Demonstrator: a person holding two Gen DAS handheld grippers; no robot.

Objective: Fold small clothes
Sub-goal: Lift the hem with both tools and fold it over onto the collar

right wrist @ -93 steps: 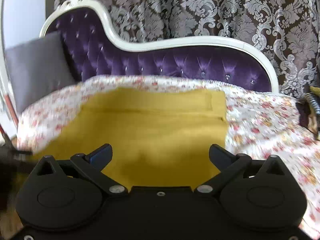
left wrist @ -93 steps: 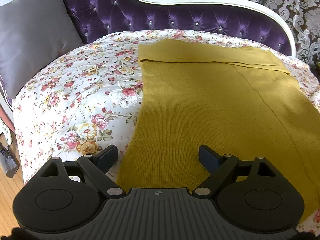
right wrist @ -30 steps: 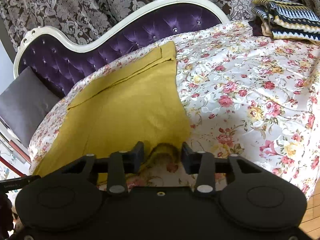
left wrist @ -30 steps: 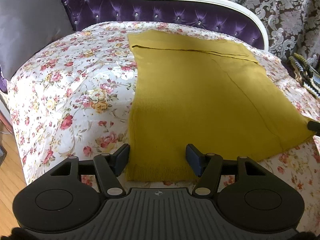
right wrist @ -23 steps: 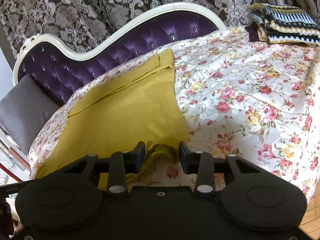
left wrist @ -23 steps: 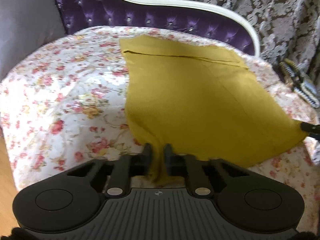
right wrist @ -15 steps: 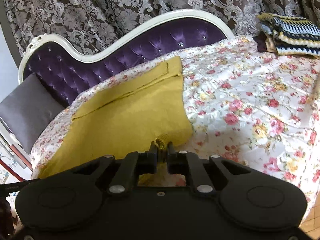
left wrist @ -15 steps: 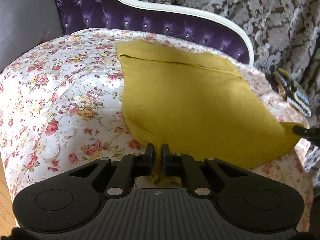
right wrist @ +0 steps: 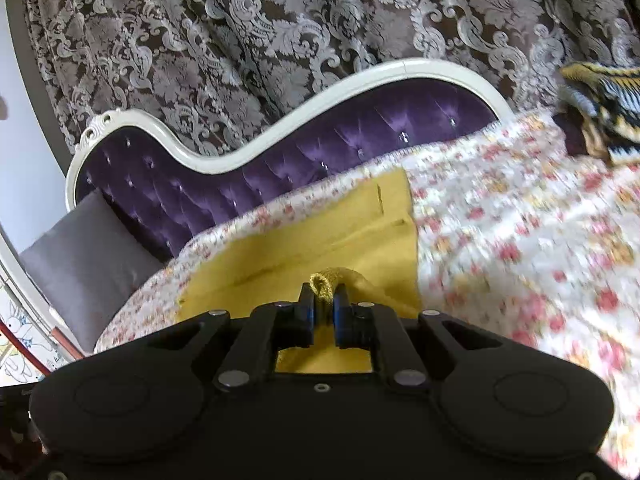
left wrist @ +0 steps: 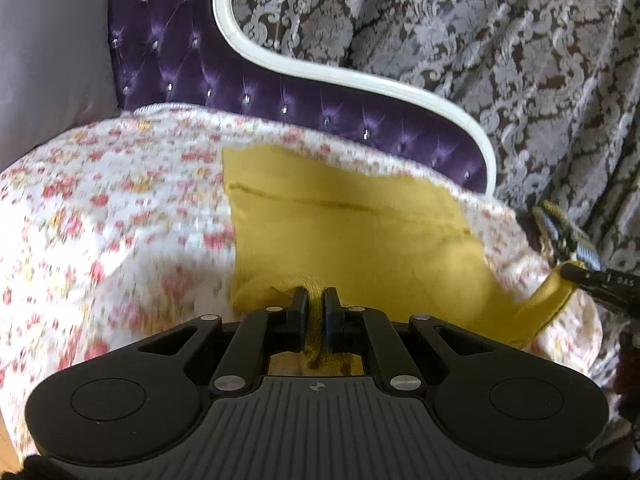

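A mustard-yellow knit garment [left wrist: 344,232] lies on a floral bedspread [left wrist: 100,216]. My left gripper [left wrist: 316,300] is shut on its near left corner, with the cloth bunched between the jaws and lifted. My right gripper [right wrist: 324,298] is shut on the near right corner of the garment [right wrist: 340,236]. The right gripper's tip [left wrist: 600,280] shows at the right edge of the left wrist view, pulling that corner up. The garment's far end with its seam still lies flat near the headboard.
A purple tufted headboard [left wrist: 208,76] with a white frame stands behind the bed. A grey pillow [left wrist: 48,56] sits at the left. A striped folded knit [right wrist: 604,96] lies at the far right. Patterned curtains [right wrist: 280,28] hang behind.
Both grippers closed on the garment's near corners, then lifted and carried them forward toward the headboard. Less of the garment now lies flat.
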